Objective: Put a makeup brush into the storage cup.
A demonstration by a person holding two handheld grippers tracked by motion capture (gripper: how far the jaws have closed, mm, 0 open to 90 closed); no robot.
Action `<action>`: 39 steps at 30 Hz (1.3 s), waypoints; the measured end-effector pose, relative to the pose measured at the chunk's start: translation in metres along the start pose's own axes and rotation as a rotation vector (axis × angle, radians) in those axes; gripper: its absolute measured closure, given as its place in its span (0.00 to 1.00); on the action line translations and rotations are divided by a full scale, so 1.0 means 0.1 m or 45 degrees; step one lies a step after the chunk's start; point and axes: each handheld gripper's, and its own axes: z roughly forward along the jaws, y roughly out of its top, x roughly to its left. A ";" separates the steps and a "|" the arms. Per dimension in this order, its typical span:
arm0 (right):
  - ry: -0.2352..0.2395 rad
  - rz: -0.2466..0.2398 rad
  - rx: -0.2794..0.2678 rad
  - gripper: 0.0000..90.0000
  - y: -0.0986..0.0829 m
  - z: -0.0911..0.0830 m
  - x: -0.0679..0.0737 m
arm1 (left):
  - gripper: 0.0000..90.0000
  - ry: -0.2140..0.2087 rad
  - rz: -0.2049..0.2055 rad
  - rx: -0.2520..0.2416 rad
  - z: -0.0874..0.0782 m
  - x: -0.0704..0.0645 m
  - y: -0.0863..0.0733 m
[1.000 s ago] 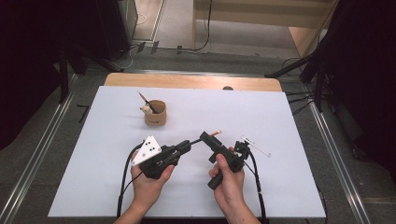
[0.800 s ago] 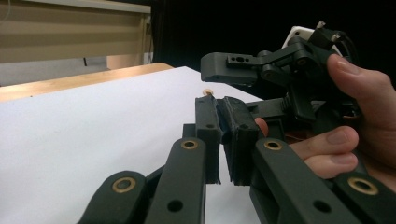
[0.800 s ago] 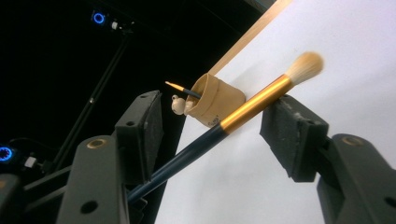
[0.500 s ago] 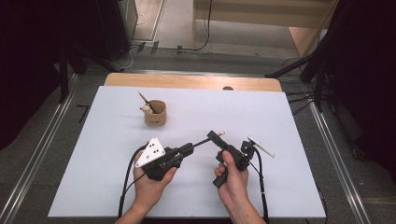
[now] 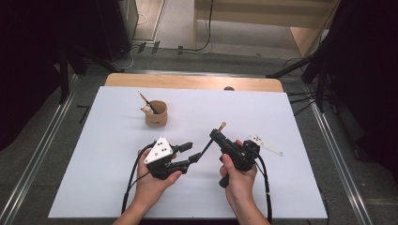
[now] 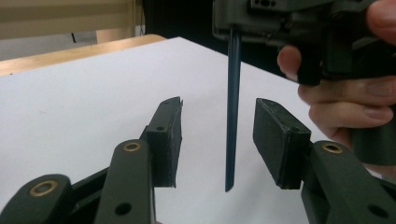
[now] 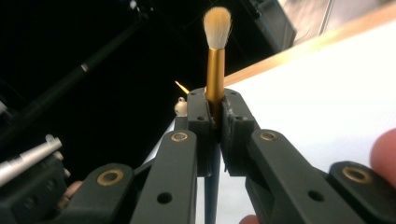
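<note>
Nearest the person, the left gripper (image 5: pixel 191 152) has its jaws spread around the dark handle tip of a makeup brush (image 6: pixel 232 107) — not touching it. The right gripper (image 5: pixel 217 135) pinches that brush at its gold ferrule, bristles up. Farther back on the white table (image 5: pixel 281 117) stands a wooden cup (image 5: pixel 156 114) — well apart.

So the brush (image 7: pixel 216 56) is a makeup-style one with a fluffy cream tip, a gold ferrule and a thin dark blue handle. It's pinched at the ferrule by the right gripper (image 7: pixel 215 122), with the bristles poking out past its jaws. The handle end (image 6: pixel 232 107) hangs between the left gripper's (image 6: pixel 217 140) spread jaws, not touching either pad.
</note>
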 end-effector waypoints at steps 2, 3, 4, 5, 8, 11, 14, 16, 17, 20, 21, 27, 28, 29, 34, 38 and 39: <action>-0.014 -0.092 0.003 0.95 0.00 0.00 0.07 | 0.61 -0.003 0.010 0.016 0.01 -0.02 0.01; -0.018 -0.132 0.010 0.95 -0.01 0.01 0.11 | 0.62 -0.004 0.018 0.023 0.01 -0.03 0.01; -0.023 -0.174 0.016 0.95 -0.01 0.02 0.14 | 0.63 -0.007 0.017 0.029 0.01 -0.03 0.02; -0.031 -0.217 0.021 0.95 -0.02 0.02 0.18 | 0.63 -0.009 0.016 0.031 0.01 -0.04 0.02; -0.029 -0.323 0.047 0.95 -0.06 0.04 0.29 | 0.66 -0.003 0.019 0.039 0.02 -0.06 0.03; -0.010 -0.384 0.062 0.95 -0.10 0.06 0.35 | 0.69 0.008 0.013 0.049 0.01 -0.08 0.05; 0.008 -0.441 0.074 0.95 -0.12 0.07 0.41 | 0.72 0.012 0.007 0.047 0.01 -0.08 0.07; 0.015 -0.465 0.076 0.95 -0.14 0.07 0.45 | 0.76 0.021 0.010 0.050 0.00 -0.09 0.07; 0.018 -0.473 0.078 0.95 -0.14 0.07 0.45 | 0.77 0.027 0.011 0.043 0.00 -0.09 0.08; 0.023 -0.491 0.082 0.95 -0.15 0.08 0.47 | 0.80 0.009 0.006 0.041 -0.01 -0.10 0.09; 0.026 -0.494 0.083 0.95 -0.16 0.08 0.47 | 0.80 0.010 0.008 0.042 -0.01 -0.11 0.09; 0.034 -0.519 0.097 0.95 -0.19 0.10 0.49 | 0.87 0.020 0.001 0.054 -0.01 -0.11 0.09; 0.035 -0.525 0.097 0.95 -0.19 0.10 0.50 | 0.89 0.022 0.002 0.055 -0.01 -0.11 0.09; 0.036 -0.532 0.096 0.95 -0.19 0.10 0.50 | 0.92 0.021 0.001 0.055 -0.02 -0.10 0.10; 0.043 -0.506 0.078 0.77 -0.18 0.11 0.49 | 0.94 0.012 0.005 0.062 -0.03 -0.09 0.10; -0.021 -0.522 0.053 0.55 -0.13 0.12 0.47 | 0.94 0.018 0.003 0.062 -0.03 -0.06 0.09; -0.030 -0.522 0.048 0.53 -0.12 0.11 0.46 | 0.94 0.021 0.002 0.060 -0.04 -0.06 0.09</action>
